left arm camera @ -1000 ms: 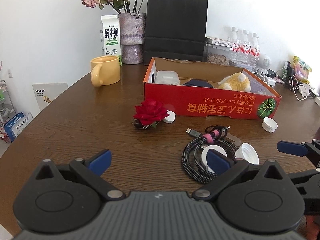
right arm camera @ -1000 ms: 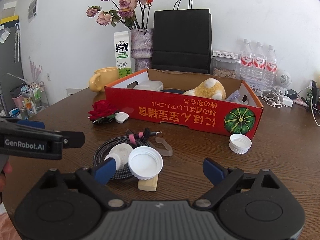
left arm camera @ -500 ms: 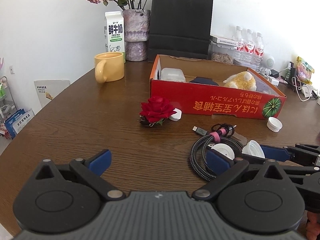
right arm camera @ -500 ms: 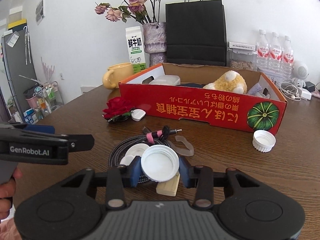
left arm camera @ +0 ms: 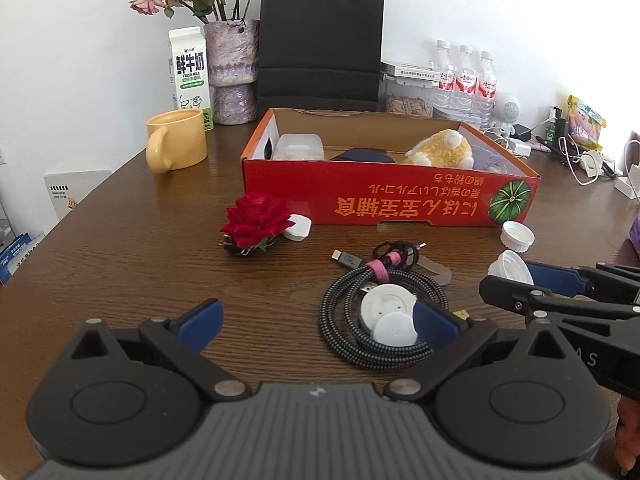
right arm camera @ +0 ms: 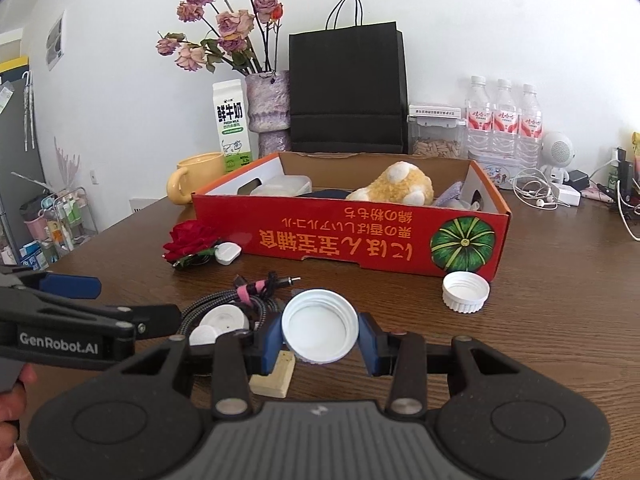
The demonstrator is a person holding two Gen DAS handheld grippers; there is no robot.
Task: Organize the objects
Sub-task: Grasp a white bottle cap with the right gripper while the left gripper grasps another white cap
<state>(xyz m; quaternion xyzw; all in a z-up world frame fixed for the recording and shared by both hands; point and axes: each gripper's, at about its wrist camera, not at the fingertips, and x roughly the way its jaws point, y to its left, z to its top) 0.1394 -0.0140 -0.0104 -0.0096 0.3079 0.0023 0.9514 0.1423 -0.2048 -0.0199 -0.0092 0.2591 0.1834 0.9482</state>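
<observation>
My right gripper point(right arm camera: 320, 338) is shut on a white jar lid point(right arm camera: 320, 325) and holds it tilted a little above the table; it also shows in the left wrist view point(left arm camera: 511, 268). My left gripper point(left arm camera: 316, 320) is open and empty, low over the table beside a coiled braided cable point(left arm camera: 380, 320) with white round pieces point(left arm camera: 386, 308) on it. A red cardboard box point(left arm camera: 400, 200) stands behind, holding a plush toy point(left arm camera: 440, 150) and a clear container point(left arm camera: 300, 146). A red rose point(left arm camera: 256, 224), a small white case point(left arm camera: 298, 227) and a second white lid point(left arm camera: 517, 236) lie before the box.
A yellow mug point(left arm camera: 176, 144), a milk carton point(left arm camera: 190, 76), a flower vase point(left arm camera: 232, 76) and a black paper bag point(left arm camera: 320, 44) stand behind the box. Water bottles point(left arm camera: 464, 80) and chargers with cables point(left arm camera: 580, 160) sit at the back right. A beige eraser point(right arm camera: 274, 378) lies under my right gripper.
My right gripper has closed on the white lid and lifted it off the table, tilting it. My left gripper has stayed open and shifted slightly.
</observation>
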